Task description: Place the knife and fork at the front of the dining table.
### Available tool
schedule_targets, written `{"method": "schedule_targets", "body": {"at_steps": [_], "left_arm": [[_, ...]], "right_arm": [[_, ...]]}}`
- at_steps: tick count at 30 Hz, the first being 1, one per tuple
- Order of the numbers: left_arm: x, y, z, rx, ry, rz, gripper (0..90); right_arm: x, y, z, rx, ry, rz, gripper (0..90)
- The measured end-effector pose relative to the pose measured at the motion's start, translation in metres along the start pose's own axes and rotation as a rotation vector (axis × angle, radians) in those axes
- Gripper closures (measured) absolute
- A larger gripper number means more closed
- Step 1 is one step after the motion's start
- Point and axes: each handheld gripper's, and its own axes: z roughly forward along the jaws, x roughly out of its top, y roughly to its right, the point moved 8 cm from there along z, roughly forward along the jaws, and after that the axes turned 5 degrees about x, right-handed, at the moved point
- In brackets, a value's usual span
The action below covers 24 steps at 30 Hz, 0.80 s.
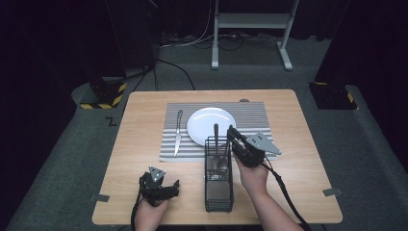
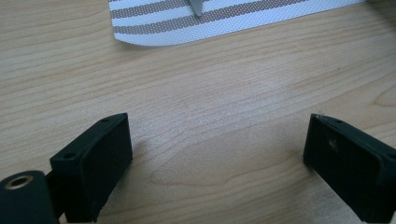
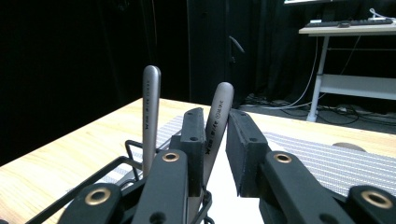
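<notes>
We hold a gripper in each hand over a wooden table [image 1: 144, 144]. Our right gripper [image 1: 232, 133] reaches into the top of a black wire caddy [image 1: 219, 192] that stands on the table near its front edge, just in front of a white plate [image 1: 204, 122]. In the right gripper view, two grey utensil handles stand upright out of the caddy. The nearer handle [image 3: 217, 121] leans slightly and sits between the two black jaws; the left jaw lies against it, while a narrow gap seems to remain on the right side, so we cannot tell whether the grip is fully made. The jaws are nearly together around it. The second handle [image 3: 150, 107] stands free just to the left, outside the jaws. The plate rests on a striped placemat [image 1: 250, 115], and a knife [image 1: 178, 132] lies on the mat to the left of the plate. Our left gripper [image 1: 161, 187] rests low near the front left of the table, well apart from the caddy. In the left gripper view its jaws stand wide apart over bare wood with nothing between them, and the edge of the placemat [image 2: 224, 23] lies farther off.
</notes>
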Motion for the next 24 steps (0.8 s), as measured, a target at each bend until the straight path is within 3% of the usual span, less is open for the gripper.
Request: {"method": "schedule_targets", "body": {"at_steps": [15,24], "left_arm": [[0.000,0.000,0.000,0.003,0.001,-0.004,7.8],[0.000,0.000,0.000,0.000,-0.002,-0.001,7.3]], "right_arm": [[0.006,-0.018,-0.006,0.057,0.005,-0.016,80.6],[0.008,-0.022,-0.009,0.073,0.023,-0.019,81.5]]}}
